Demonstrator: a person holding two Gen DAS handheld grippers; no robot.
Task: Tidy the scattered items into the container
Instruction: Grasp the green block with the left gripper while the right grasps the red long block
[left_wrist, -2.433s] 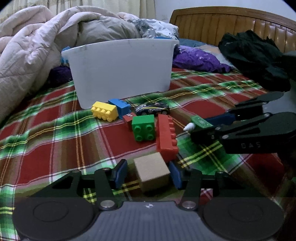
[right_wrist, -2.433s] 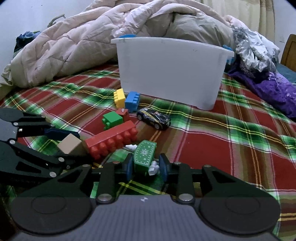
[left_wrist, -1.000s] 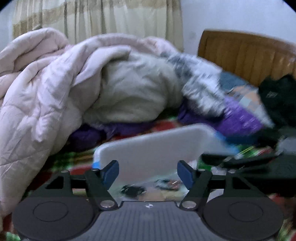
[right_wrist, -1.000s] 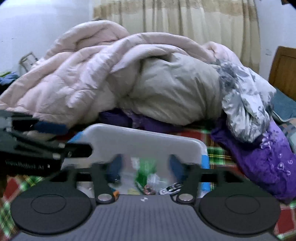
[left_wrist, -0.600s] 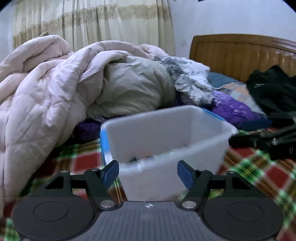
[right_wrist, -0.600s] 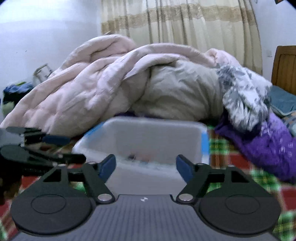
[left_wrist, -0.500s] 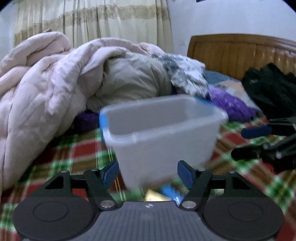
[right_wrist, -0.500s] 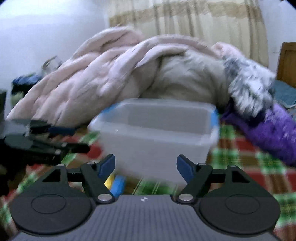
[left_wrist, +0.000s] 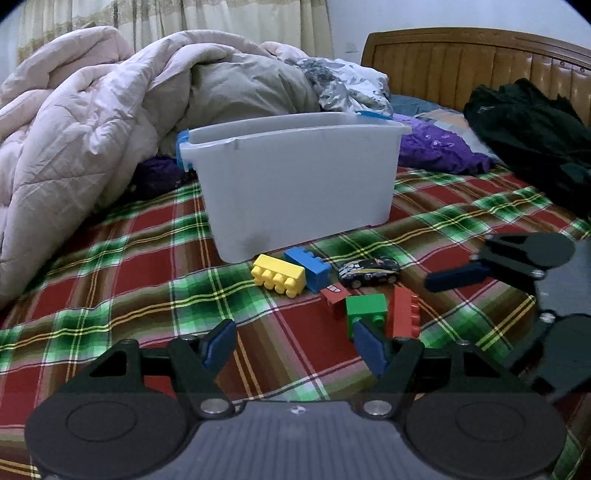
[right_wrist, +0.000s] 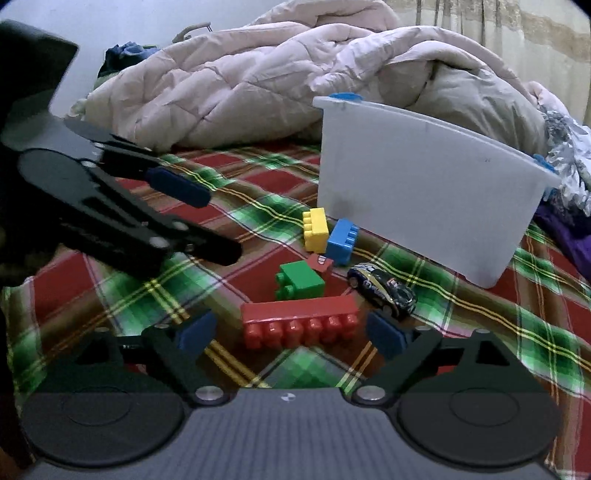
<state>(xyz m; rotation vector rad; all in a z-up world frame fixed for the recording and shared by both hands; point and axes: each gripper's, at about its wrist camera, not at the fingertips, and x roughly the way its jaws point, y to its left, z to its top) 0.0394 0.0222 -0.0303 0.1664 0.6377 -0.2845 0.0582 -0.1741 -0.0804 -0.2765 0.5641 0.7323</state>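
Note:
A white plastic bin (left_wrist: 295, 181) (right_wrist: 424, 192) stands on the plaid bedspread. In front of it lie a yellow brick (left_wrist: 279, 275) (right_wrist: 315, 229), a blue brick (left_wrist: 308, 264) (right_wrist: 342, 242), a small red piece (left_wrist: 334, 297) (right_wrist: 320, 263), a green brick (left_wrist: 366, 309) (right_wrist: 300, 282), a long red brick (left_wrist: 405, 312) (right_wrist: 299, 325) and a black toy car (left_wrist: 369, 271) (right_wrist: 382, 290). My left gripper (left_wrist: 293, 347) is open and empty, low over the bedspread left of the green brick. My right gripper (right_wrist: 291, 334) is open and empty, its jaws on either side of the long red brick.
A pink and beige quilt (left_wrist: 92, 122) is heaped behind and left of the bin. Purple cloth (left_wrist: 436, 147) and dark clothes (left_wrist: 532, 129) lie to the right before a wooden headboard (left_wrist: 461, 62). The plaid bedspread (left_wrist: 129, 273) stretches left of the toys.
Both grippers went up over the bin, let go of the wooden block and the green item, and have come back down in front of the bin, open and empty.

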